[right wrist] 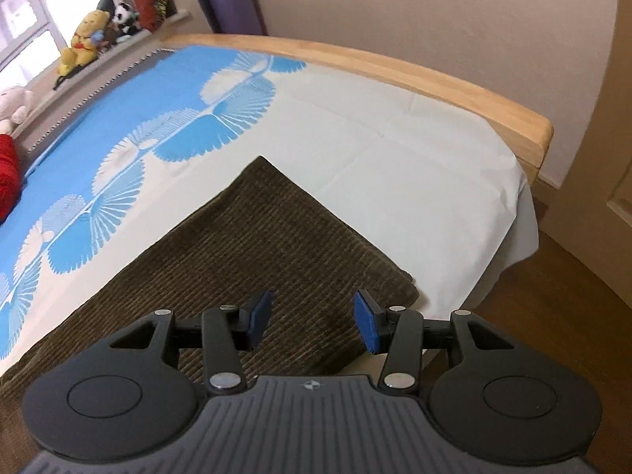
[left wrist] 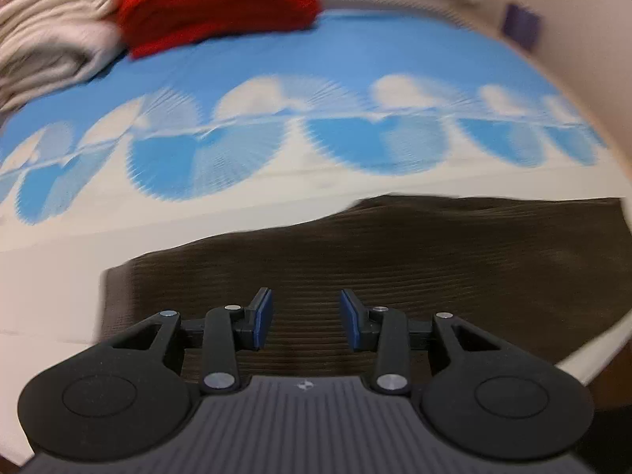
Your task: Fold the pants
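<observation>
The brown corduroy pants (left wrist: 395, 268) lie flat on the bed sheet (left wrist: 276, 59), filling the lower middle and lower right of the left wrist view. Their left edge is smeared by motion blur, and their right side is cut off by the round border of the lens. In the right wrist view the same pants (right wrist: 245, 245) fill the centre and lower left, with one corner pointing toward the upper middle of the frame; their near part is hidden beneath the gripper body.

The left gripper (left wrist: 307, 318) sits at the bottom centre of its frame with its jaws partly apart and nothing between the blue pads (left wrist: 264, 318); only ribbed cloth shows in the gap, and I cannot tell whether the tips touch it. The right gripper (right wrist: 312, 320) likewise stands partly apart and grips nothing, over the pants near their right edge.

The whole upper part of the left view is blurred. A red folded cloth (left wrist: 217, 4) and a pale heap of bedding (left wrist: 55, 27) at the upper left are hard to make out and partly cropped. In the right view a wooden bed frame (right wrist: 434, 75) curves across the upper right, and soft toys (right wrist: 85, 35) sit on a ledge at the upper left, small and indistinct.
</observation>
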`<act>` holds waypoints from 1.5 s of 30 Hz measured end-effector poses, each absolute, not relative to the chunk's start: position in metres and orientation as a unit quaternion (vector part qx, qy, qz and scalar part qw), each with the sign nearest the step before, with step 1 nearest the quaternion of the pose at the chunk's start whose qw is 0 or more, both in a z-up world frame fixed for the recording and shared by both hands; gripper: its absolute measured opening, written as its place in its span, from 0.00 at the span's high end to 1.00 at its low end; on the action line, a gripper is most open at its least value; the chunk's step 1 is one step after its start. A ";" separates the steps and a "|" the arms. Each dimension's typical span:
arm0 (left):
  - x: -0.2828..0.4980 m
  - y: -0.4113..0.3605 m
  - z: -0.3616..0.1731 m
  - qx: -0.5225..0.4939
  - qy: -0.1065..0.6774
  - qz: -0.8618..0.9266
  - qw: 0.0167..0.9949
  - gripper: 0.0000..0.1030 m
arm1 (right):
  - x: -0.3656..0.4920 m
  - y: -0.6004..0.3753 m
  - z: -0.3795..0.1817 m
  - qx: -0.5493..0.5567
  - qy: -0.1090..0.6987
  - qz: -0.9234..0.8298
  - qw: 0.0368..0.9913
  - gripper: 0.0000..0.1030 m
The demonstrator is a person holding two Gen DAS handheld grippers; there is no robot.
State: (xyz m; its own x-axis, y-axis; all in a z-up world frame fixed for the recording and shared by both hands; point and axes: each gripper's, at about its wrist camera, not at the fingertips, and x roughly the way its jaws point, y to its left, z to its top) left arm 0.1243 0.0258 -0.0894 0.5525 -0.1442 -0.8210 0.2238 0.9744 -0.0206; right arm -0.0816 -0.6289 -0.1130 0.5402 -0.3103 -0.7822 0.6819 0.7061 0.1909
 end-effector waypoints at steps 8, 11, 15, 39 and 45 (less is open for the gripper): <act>0.103 -0.023 -0.204 0.104 0.577 -0.126 0.800 0.60 | -0.096 -0.629 -0.115 0.260 0.365 -0.288 0.846 0.70; 0.095 -0.027 -0.178 0.127 0.512 -0.141 0.838 0.57 | -0.099 -0.631 -0.117 0.278 0.363 -0.281 0.844 0.69; 0.103 -0.024 -0.203 0.114 0.569 -0.135 0.803 0.49 | -0.100 -0.636 -0.123 0.292 0.367 -0.288 0.835 0.69; 0.084 -0.029 -0.160 0.106 0.481 -0.152 0.857 0.48 | -0.103 -0.696 -0.196 0.487 0.295 -0.375 0.731 0.61; 0.085 -0.026 -0.158 0.102 0.474 -0.148 0.862 0.48 | -0.090 -0.693 -0.198 0.455 0.297 -0.393 0.742 0.79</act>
State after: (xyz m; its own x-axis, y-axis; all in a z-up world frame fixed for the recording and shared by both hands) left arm 0.0855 -0.0259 -0.1583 0.5078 -0.1580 -0.8468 0.3511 0.9357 0.0359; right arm -0.0898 -0.6930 -0.1978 0.5149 -0.3122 -0.7984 0.8531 0.2782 0.4414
